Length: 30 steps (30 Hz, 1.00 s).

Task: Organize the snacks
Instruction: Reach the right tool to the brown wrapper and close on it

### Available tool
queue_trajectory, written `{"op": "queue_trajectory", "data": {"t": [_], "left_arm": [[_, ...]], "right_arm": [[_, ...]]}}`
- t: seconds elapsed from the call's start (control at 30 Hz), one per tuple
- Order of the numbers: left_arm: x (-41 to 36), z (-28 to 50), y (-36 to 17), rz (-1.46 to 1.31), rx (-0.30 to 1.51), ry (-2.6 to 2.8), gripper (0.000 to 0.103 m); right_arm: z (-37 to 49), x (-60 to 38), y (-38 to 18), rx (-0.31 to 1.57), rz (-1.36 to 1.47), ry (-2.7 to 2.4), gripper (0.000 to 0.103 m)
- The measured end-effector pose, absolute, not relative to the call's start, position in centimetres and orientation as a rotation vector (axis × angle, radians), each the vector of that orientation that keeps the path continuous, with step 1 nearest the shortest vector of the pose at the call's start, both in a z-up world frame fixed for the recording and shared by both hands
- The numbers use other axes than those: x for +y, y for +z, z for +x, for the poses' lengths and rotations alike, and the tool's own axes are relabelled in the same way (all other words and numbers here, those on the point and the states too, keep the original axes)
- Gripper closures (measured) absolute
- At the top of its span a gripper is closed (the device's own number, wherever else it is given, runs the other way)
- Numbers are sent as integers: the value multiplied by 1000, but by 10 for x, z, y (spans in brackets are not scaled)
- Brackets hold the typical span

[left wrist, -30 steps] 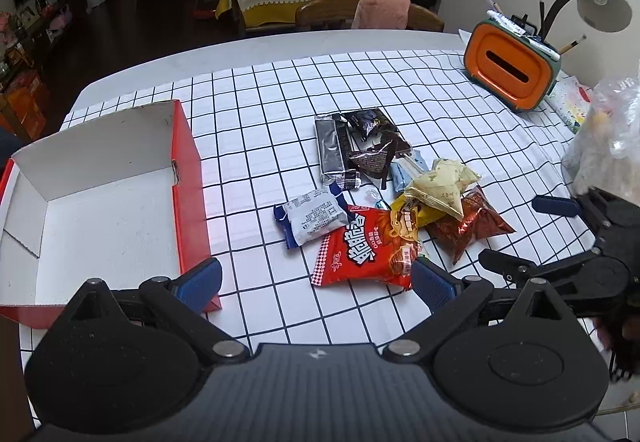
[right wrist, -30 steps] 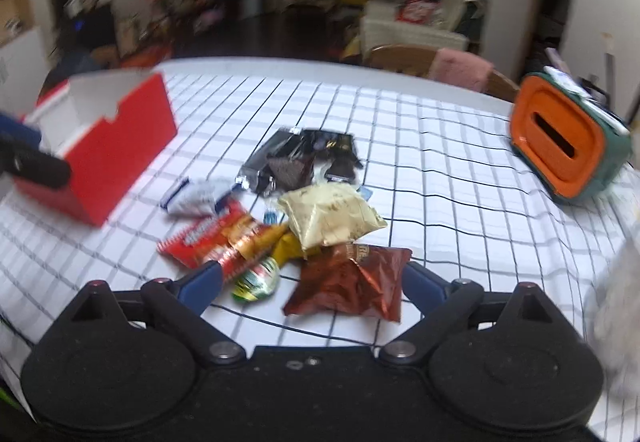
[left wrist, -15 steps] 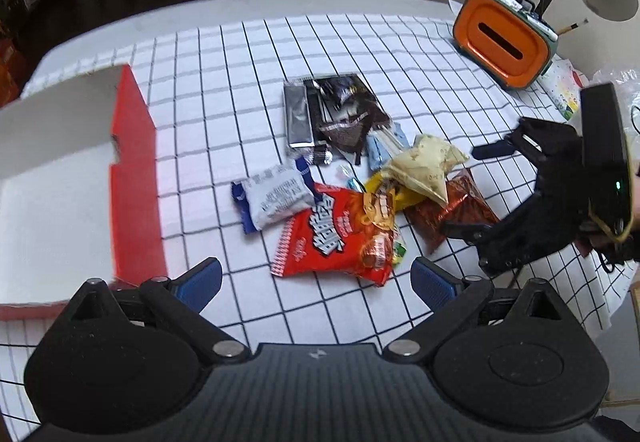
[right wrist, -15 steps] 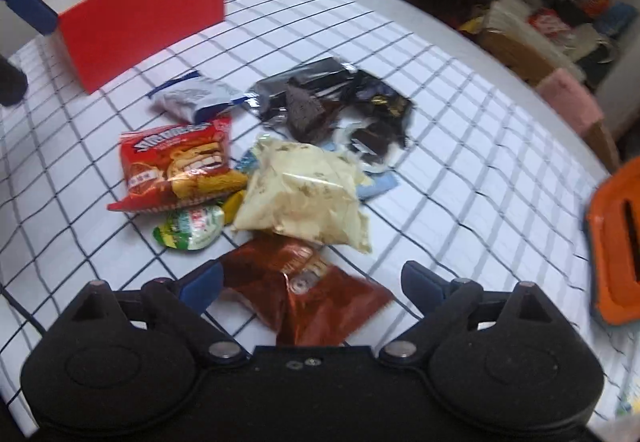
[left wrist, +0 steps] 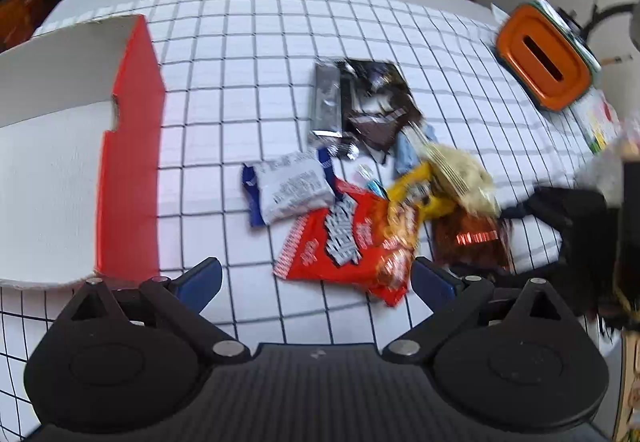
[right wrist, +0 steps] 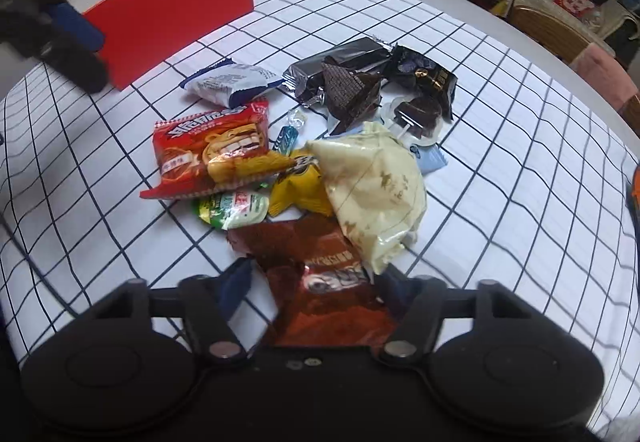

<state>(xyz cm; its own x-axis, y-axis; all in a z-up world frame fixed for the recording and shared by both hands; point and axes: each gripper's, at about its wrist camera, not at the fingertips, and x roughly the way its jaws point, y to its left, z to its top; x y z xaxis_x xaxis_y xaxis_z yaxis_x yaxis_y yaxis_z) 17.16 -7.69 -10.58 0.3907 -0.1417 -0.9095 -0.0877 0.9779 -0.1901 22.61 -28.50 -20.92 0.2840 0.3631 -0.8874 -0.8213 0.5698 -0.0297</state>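
A pile of snack packets lies on the checked tablecloth: a red chip bag [left wrist: 348, 242] [right wrist: 208, 150], a white and blue packet [left wrist: 290, 188] [right wrist: 230, 80], a cream bag [left wrist: 464, 178] [right wrist: 376, 194], a brown packet [left wrist: 472, 242] [right wrist: 324, 282], dark chocolate wrappers [left wrist: 368, 102] [right wrist: 352, 82]. An open red and white box [left wrist: 128, 146] [right wrist: 172, 14] stands to the left. My left gripper [left wrist: 316, 278] is open above the table near the red bag. My right gripper [right wrist: 316, 282] is open, its fingers either side of the brown packet.
An orange container [left wrist: 544, 70] stands at the table's far right, with paper items beside it. A green-labelled sachet [right wrist: 232, 208] and a yellow packet [right wrist: 300, 190] lie in the pile. Chairs stand beyond the far table edge.
My right gripper has moved down and in, so its fingers now straddle the brown packet. My left gripper has moved closer to the pile and the box.
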Motion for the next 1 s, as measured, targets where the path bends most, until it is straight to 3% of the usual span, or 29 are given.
{"op": "queue_trajectory", "data": {"t": [0.17, 0.33, 0.7, 1.0], "left_arm": [[-74, 192, -103, -152, 1130, -9, 2], [-83, 213, -106, 83, 1088, -114, 2], [-83, 266, -147, 257, 1313, -467, 2], [-89, 291, -174, 368, 1346, -563, 6]], "right_arm": [[212, -291, -208, 986, -459, 774, 55], [202, -302, -207, 1016, -303, 695, 56], [164, -298, -190, 1029, -37, 736, 56], [139, -282, -188, 1033, 44, 632, 56]]}}
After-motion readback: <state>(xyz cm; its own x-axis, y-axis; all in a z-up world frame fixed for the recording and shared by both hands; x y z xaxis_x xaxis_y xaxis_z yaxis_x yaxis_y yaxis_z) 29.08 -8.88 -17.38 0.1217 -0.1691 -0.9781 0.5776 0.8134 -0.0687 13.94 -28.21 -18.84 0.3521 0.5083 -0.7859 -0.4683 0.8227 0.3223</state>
